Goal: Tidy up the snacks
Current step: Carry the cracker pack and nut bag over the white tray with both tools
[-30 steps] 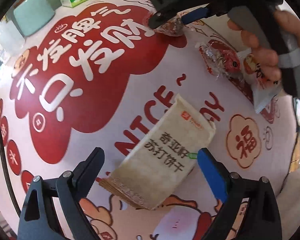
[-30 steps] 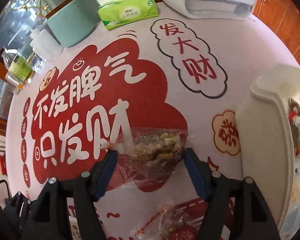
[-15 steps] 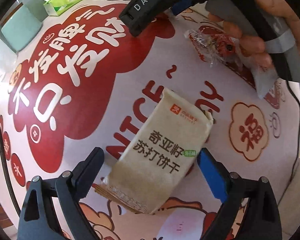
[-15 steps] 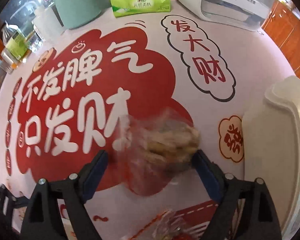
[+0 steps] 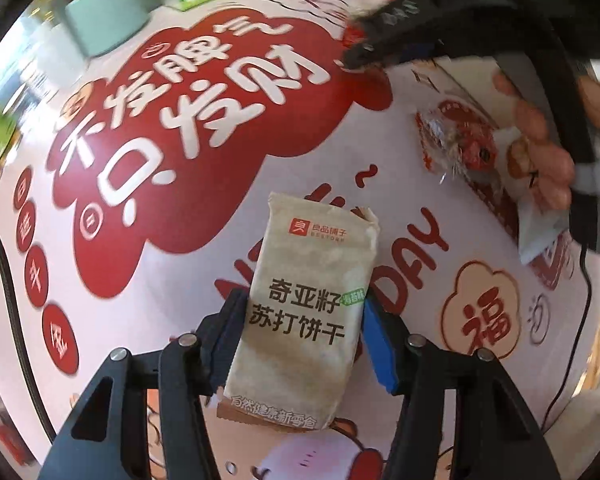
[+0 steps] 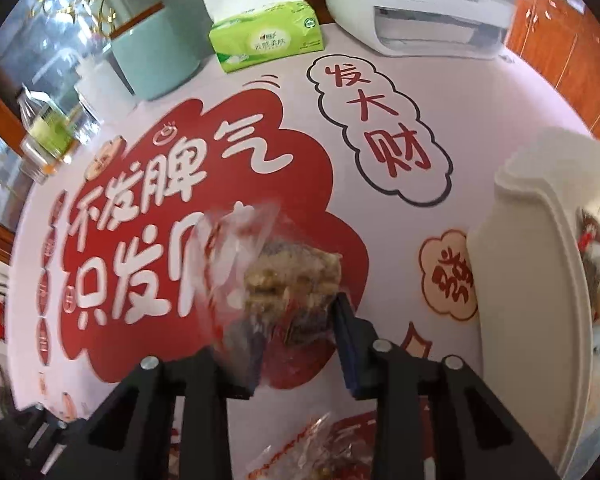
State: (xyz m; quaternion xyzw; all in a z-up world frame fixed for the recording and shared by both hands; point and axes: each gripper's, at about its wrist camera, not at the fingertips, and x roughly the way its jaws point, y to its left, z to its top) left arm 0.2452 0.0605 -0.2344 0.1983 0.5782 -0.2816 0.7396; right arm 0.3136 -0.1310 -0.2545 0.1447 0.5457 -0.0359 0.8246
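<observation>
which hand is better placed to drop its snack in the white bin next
Right. The right gripper has just closed on the clear nut snack packet, and the white bin stands right beside it. The left gripper has just closed on the cracker packet, but no bin shows in its view.

A round table under a pink cloth (image 6: 260, 60) printed with red clouds and white characters carries a green tissue pack (image 6: 266, 42), a teal tub (image 6: 156, 54), a white machine (image 6: 432, 12) and a cream plastic bin (image 6: 540, 280).
</observation>
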